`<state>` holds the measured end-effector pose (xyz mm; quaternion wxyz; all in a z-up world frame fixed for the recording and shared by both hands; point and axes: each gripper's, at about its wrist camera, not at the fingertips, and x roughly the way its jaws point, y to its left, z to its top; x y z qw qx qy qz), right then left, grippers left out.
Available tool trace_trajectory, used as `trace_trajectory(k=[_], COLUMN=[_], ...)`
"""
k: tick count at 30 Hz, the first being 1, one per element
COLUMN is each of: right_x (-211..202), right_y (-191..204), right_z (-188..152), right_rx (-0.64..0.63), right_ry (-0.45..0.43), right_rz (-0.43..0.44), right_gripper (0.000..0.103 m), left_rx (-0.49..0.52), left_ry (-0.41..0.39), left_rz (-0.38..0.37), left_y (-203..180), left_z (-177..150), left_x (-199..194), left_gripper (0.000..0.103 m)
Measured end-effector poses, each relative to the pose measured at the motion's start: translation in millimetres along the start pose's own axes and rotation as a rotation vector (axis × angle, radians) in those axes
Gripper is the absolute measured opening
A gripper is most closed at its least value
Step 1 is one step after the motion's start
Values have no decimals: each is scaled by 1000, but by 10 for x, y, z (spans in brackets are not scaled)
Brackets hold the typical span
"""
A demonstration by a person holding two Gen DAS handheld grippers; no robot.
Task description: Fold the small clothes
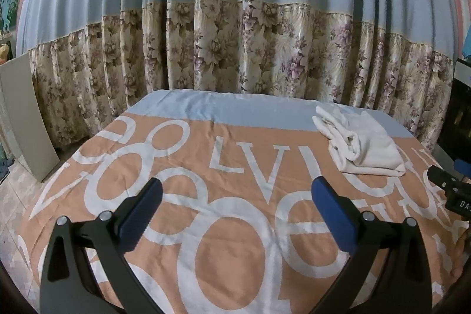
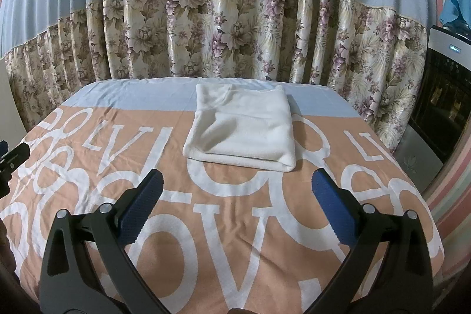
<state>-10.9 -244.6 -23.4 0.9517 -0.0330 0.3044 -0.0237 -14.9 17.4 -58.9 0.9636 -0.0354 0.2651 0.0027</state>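
- Garment point(image 2: 241, 128): white, folded into a compact rectangle, lying flat at the far side of the bed point(image 2: 229, 240), straddling the line where the peach lettered cover meets the pale blue strip.
- In the left wrist view the garment point(image 1: 362, 143) sits far right; layered edges and a rolled fold show on its near-left side, so the stack is several layers thick.
- Left gripper point(image 1: 235, 193): jaws spread wide, nothing between them, held above bare cover near the bed's middle, well apart from the garment.
- Right gripper point(image 2: 237, 186): jaws also wide apart, empty, aimed straight at the garment and near its front edge but not touching it.
- Each gripper's tip shows at the edge of the other's view, so they sit side by side.
- Curtain point(image 2: 235, 34) hangs behind the bed; dark appliance point(image 2: 444, 114) stands at far right.
- Step, as I judge it: fold looks finished or nearly so; both grippers are clear of the cloth.
- Only one garment in view; no other clothes visible on the bed.
- Next move, my guess: either a last tidy or half-fold, which needs the right gripper to go forward and pinch the near edge through all layers, or fetching another item from out of view.
- Left edge looks loose, so a one-sided pull may undo the stack.
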Motion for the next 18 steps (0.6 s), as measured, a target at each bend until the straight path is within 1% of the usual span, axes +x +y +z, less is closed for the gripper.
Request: trace_trajectory(k=[6,7,15,18], right_x=[-1,0,-4,3], right_y=[2,1,8,6], right_z=[-13,-14,-13,-3], right_rx=[-1,-2,0,-2], right_ry=[1,4,6,3], right_rz=[0,2,2,2], right_gripper=[100,100,100,100], left_rx=[-2,-7,-30,-26], left_ry=[-5,-4,41,40], left_rz=[1,-8,-48,-41], left_y=[4,0,-6,-9], left_z=[-9,-5,-18,-30], left_x=[-6,-2,48,57], left_gripper=[102,102,102,102])
